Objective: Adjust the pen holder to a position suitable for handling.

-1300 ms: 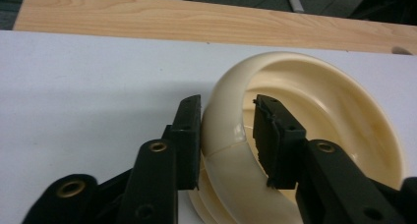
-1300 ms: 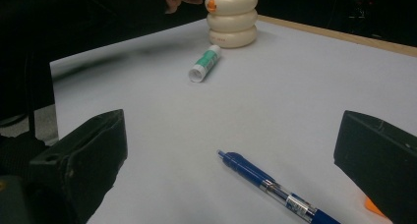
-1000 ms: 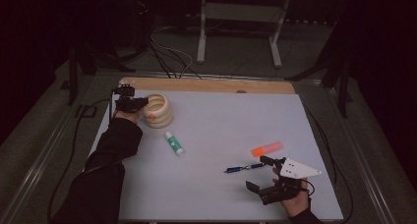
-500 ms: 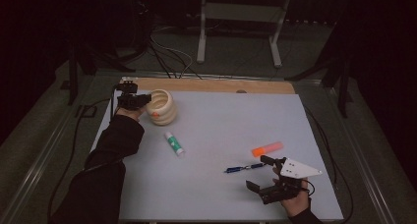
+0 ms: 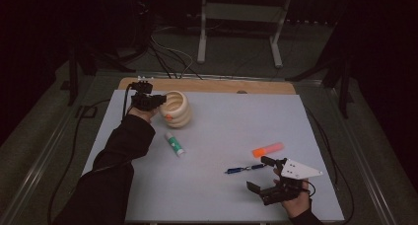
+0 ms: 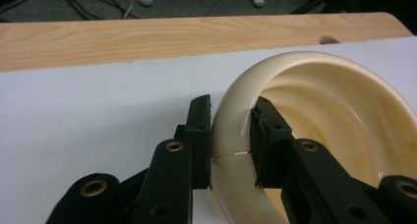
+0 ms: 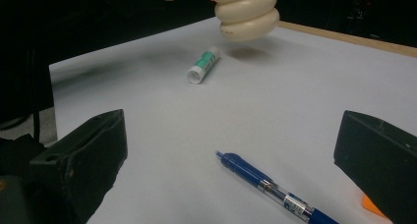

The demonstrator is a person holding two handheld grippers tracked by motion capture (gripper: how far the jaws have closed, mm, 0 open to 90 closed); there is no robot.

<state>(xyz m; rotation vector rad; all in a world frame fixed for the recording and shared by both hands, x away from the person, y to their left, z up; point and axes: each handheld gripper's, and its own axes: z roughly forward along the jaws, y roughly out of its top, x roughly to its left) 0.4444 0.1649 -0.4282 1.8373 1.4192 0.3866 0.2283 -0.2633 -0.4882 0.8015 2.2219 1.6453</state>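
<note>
Between the pads of the left gripper (image 6: 230,140) sits the rim of the cream ribbed bowl (image 5: 176,108), pinched and tilted off the table, so the carry is in hand and next needs a steady, level set-down.

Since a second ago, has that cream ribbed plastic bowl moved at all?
Yes. The cream ribbed plastic bowl, clamped by the left hand-held gripper, has tipped up and shifted right, away from the wooden table edge.
</note>
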